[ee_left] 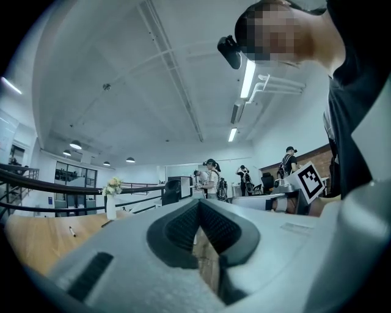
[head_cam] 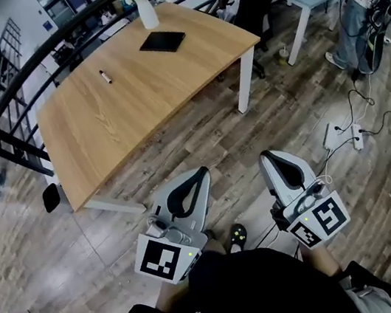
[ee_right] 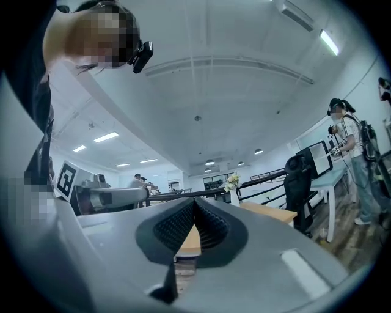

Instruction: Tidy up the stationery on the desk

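Approach needs care: the left hand-held gripper [head_cam: 200,175] and right hand-held gripper [head_cam: 268,158], both closed and empty, are far from the vase [head_cam: 147,11], so we should open one only above the pen [head_cam: 104,76] left of the vase on the desk [head_cam: 135,110].

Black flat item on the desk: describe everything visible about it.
The notebook is a thin, black, matte rectangle, apparently closed. It lies flat on the wooden desk toward its far side, askew to the edges. The white vase stands close beyond it. Nothing rests on it.
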A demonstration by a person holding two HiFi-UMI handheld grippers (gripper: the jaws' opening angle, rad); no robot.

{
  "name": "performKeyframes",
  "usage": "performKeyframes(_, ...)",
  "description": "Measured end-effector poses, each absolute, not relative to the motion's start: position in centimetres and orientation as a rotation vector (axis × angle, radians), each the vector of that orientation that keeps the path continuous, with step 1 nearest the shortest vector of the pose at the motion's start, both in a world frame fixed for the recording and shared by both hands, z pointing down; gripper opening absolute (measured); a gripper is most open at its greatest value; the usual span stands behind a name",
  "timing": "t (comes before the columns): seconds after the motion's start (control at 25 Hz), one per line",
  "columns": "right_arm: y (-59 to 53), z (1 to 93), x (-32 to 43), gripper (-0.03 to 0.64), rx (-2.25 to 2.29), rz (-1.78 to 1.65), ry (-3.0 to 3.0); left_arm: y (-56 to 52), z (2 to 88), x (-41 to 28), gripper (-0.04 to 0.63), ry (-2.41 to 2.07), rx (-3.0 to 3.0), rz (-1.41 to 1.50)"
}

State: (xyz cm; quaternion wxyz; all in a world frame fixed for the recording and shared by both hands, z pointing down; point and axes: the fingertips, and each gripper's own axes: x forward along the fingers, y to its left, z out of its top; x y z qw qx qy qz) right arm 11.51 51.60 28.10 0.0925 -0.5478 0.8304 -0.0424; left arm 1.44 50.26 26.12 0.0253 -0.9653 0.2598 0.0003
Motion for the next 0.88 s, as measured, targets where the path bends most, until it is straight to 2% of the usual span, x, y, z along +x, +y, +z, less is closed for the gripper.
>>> performKeyframes(0.52, 50.0, 28.7, 12.2, 0.008, -1.618, -0.138, 2.484, 48.4, 26.2, 2.1, -0.017, 0.816, -2.978, 0.035)
performKeyframes(0.88, 45.1, 28.6, 12.9, 0.008, -1.649, -0.128, 2.488, 43.1, 26.2, 3.3, -0.017, 0.745, -2.994, 0.066)
